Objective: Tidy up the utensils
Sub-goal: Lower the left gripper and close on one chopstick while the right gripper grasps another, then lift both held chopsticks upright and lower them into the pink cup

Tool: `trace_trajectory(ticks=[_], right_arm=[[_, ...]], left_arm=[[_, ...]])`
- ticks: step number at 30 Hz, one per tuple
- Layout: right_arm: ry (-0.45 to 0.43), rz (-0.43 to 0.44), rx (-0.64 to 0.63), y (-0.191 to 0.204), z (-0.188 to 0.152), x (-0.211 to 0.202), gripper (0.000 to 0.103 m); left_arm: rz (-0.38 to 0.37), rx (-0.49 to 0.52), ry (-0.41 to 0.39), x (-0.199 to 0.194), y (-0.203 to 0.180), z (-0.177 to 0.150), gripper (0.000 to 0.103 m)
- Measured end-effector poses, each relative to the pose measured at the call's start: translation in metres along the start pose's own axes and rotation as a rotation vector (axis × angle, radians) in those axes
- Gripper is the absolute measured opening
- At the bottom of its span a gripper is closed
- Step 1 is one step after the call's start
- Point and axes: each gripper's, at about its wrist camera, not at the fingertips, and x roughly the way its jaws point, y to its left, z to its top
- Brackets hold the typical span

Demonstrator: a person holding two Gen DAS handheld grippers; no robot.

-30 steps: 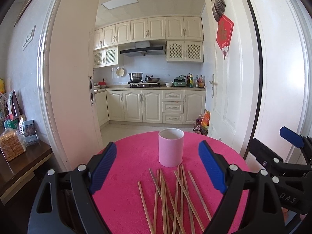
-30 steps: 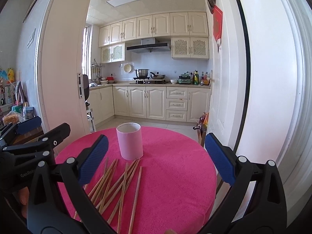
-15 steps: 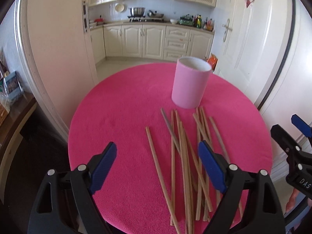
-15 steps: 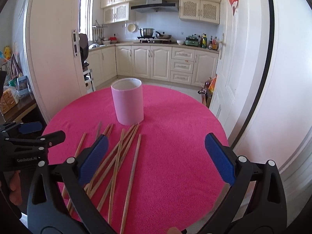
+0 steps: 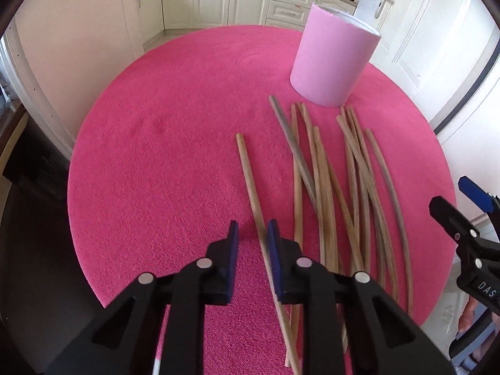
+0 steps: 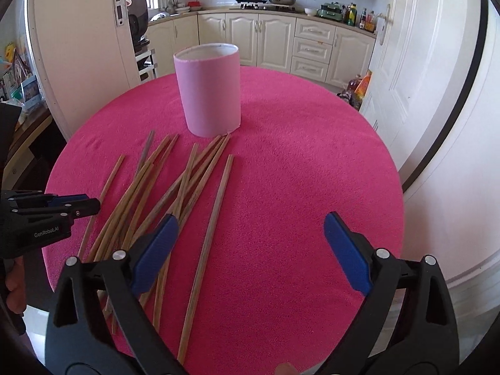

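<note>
Several wooden chopsticks (image 5: 337, 187) lie fanned on the round pink table (image 5: 162, 143), in front of an upright pink cylinder holder (image 5: 332, 53). My left gripper (image 5: 252, 237) is low over the table with its jaws narrowed around the leftmost chopstick (image 5: 250, 178); a small gap remains, and the stick lies against the right pad. My right gripper (image 6: 248, 234) is wide open and empty above the table's near edge. The holder (image 6: 209, 90) and chopsticks (image 6: 162, 193) also show in the right wrist view, with the left gripper (image 6: 84, 203) at the left.
The table (image 6: 312, 172) stands by a white door (image 6: 437, 93) on the right. A kitchen with cream cabinets (image 6: 265, 43) lies behind. A dark side table (image 5: 18, 162) stands to the left.
My left gripper has dropped toward the table and narrowed its jaws around the leftmost chopstick. My right gripper tilted down and moved closer to the table, still open.
</note>
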Motion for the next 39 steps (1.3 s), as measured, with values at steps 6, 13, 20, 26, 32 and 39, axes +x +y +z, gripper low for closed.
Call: trace_trajectory(ticks=[6,13,20,26,32,39], right_arm=[[0.115,0.087,0.001,0.002,0.003,0.019,0.051],[0.225,0.150,-0.017,0.012,0.001,0.035,0.032],[0.264,0.159,-0.025,0.013,0.005,0.046,0.013],[0.248,0.199,0.028,-0.002,0.007,0.044,0.006],[0.177,0.242,0.065,-0.014,0.012,0.026,0.006],[0.037,0.326,0.091,-0.019,0.025,-0.007,0.006]], left_arm=[[0.033,0.007,0.018,0.005,-0.006,0.007,0.008],[0.011,-0.008,0.017,0.009,0.000,0.011,0.007],[0.018,0.007,0.023,0.012,-0.002,0.015,0.007],[-0.001,-0.021,-0.013,0.006,0.002,0.016,0.006],[-0.022,-0.023,-0.137,-0.024,-0.003,0.021,0.006],[-0.104,-0.021,-0.339,-0.069,-0.014,0.032,0.006]])
